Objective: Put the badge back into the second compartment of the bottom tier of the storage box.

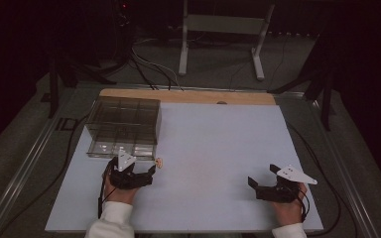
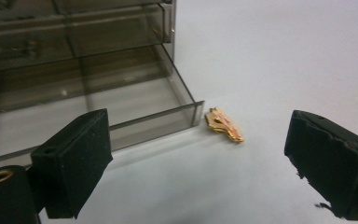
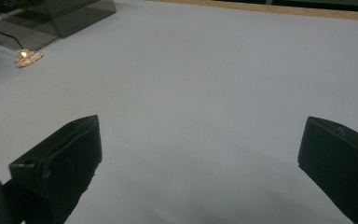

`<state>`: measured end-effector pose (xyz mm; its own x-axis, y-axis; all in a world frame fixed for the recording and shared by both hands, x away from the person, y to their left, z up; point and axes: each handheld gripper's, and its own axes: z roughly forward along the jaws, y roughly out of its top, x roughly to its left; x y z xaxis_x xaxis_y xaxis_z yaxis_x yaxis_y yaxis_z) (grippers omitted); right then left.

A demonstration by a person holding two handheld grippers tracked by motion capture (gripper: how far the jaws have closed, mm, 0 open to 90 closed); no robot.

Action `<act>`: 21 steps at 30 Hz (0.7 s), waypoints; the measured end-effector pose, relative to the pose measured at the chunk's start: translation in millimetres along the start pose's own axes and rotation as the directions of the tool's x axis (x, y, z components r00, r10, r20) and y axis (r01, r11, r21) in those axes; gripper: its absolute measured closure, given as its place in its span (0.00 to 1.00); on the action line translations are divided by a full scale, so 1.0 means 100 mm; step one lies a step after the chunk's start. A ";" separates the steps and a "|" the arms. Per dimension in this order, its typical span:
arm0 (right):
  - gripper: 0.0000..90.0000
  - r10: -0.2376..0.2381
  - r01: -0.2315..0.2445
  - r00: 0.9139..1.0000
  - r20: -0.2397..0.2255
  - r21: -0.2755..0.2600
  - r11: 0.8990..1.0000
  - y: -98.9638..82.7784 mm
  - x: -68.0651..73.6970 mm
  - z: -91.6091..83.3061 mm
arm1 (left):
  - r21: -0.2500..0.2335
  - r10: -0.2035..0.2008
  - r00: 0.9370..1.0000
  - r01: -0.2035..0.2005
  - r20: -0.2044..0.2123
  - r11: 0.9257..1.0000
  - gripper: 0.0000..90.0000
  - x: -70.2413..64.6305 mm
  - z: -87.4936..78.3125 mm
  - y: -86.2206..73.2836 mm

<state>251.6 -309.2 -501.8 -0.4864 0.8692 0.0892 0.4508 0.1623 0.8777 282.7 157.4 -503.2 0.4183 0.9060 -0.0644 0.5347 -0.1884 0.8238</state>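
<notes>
Grippers: two, a left gripper and a right gripper, one in each hand.
Jaws: two black ones on each gripper, four in all.
Grey plates: two, one on top of each gripper.
Hands: two, each with a white sleeve end.
Gold pieces: one gold piece, on the table just beside the drawer corner.
Drawer boxes: one clear box, smoky plastic, with one drawer pulled out.
Tables: one table with a pale top.
Stands: one white stand on the floor behind the table.
</notes>
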 end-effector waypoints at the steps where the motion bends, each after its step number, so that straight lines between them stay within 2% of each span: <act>1: 0.00 -0.001 0.001 1.000 0.000 0.000 1.000 0.00 0.00 0.00 | 0.006 0.000 1.000 0.000 0.004 1.000 0.10 -0.01 0.01 0.00; 6: 0.00 0.000 0.000 1.000 0.001 0.000 1.000 0.00 0.00 0.00 | 0.032 -0.013 1.000 0.013 0.021 0.999 0.16 -0.07 0.07 0.00; 14: 0.00 -0.002 0.002 1.000 0.002 0.002 1.000 0.00 0.00 0.00 | 0.091 -0.022 1.000 0.021 0.009 0.996 0.28 -0.14 0.20 0.00; 15: 0.00 -0.002 0.002 1.000 0.003 0.003 1.000 0.00 0.00 0.00 | 0.106 -0.023 1.000 0.021 0.012 0.994 0.33 -0.15 0.23 0.00; 20: 0.00 -0.003 0.003 1.000 0.004 0.004 1.000 0.00 0.00 0.00 | 0.145 -0.021 0.999 0.015 0.040 0.989 0.39 -0.18 0.30 0.01; 21: 0.00 -0.005 0.005 1.000 0.004 0.005 1.000 0.00 0.00 0.00 | 0.154 -0.018 0.999 0.011 0.045 0.988 0.43 -0.18 0.32 0.01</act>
<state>251.8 -308.6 -501.8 -0.4860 0.8700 0.0827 0.4517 0.1691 0.8760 299.2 128.3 -519.0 0.4416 0.8911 -0.1046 0.6456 -0.2347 0.7267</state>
